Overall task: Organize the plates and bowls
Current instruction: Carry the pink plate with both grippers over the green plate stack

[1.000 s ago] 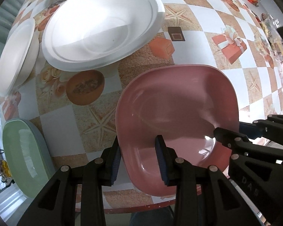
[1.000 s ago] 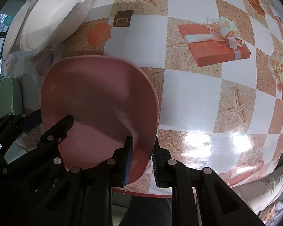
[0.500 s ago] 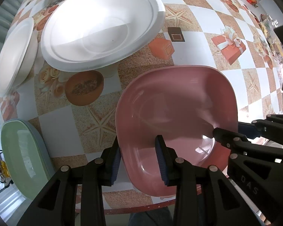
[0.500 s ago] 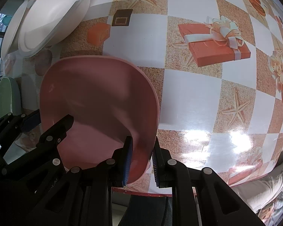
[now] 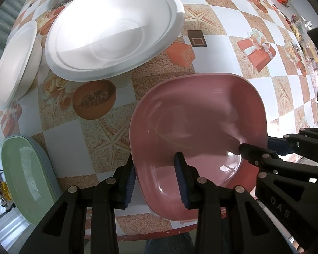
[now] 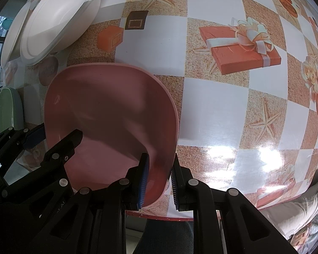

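Pink bowl (image 5: 198, 131) sits at near edge of patterned surface (image 5: 220, 48). Left tongs (image 5: 156, 176) straddle its left rim, spread wide, not pinching. Right tongs (image 6: 158, 180) straddle its right rim with gaps, released. Big white bowl (image 5: 114, 33) behind, green plate (image 5: 25, 173) far left.

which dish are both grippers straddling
The pink dish, the only pink one: each hand-held gripper, left and right, has one finger inside its rim and one outside. The white bowls and green plate lie apart, untouched.
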Available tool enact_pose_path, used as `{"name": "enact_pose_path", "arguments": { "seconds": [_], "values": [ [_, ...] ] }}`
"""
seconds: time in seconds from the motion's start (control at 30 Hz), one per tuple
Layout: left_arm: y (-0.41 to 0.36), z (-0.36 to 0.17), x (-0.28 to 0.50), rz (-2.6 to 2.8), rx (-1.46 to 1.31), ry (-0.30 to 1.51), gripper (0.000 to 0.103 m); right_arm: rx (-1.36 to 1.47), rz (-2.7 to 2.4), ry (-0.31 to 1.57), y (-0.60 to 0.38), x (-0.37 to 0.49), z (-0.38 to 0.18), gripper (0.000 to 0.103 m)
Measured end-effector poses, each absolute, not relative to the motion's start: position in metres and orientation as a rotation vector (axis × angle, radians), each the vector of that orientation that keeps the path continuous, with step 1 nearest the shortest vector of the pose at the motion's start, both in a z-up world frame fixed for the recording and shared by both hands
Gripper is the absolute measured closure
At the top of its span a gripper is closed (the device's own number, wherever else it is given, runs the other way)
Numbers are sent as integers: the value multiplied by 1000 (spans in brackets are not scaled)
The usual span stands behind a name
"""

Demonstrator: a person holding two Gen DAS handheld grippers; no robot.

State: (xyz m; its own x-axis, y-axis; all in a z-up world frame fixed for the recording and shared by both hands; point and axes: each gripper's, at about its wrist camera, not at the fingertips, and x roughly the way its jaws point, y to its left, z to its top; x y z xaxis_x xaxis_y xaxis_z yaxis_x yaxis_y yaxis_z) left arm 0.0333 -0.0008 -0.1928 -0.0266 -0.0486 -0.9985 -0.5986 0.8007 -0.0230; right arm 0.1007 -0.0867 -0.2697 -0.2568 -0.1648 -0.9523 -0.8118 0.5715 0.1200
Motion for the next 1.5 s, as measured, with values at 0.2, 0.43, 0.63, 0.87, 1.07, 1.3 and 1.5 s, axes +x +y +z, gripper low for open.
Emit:
{"name": "enact_pose_path", "arguments": {
  "seconds": [0.2,0.43,0.63,0.87,1.07,1.3,1.5],
  "values": [
    [-1,-192,33,477,-528,1551,64,-809,766,1749,-87,101,-269,83],
    [-2,-192,33,478,-518,1551,64,-805,766,1744,-88,101,-268,83],
    [-2,-192,32,479,-518,1551,64,-802,764,1744,-88,101,-268,83],
    [-2,-192,31,465,-522,1552,65,-796,750,1750,-88,99,-267,82],
    [-3,-184,24,476,-479,1552,66,-817,761,1783,-84,87,-261,82],
    [21,-150,7,548,-463,1479,66,-847,845,1763,-55,66,-236,82],
    [52,-124,-29,648,-463,1433,66,-861,935,1740,-9,43,-217,82]
  ]
}}
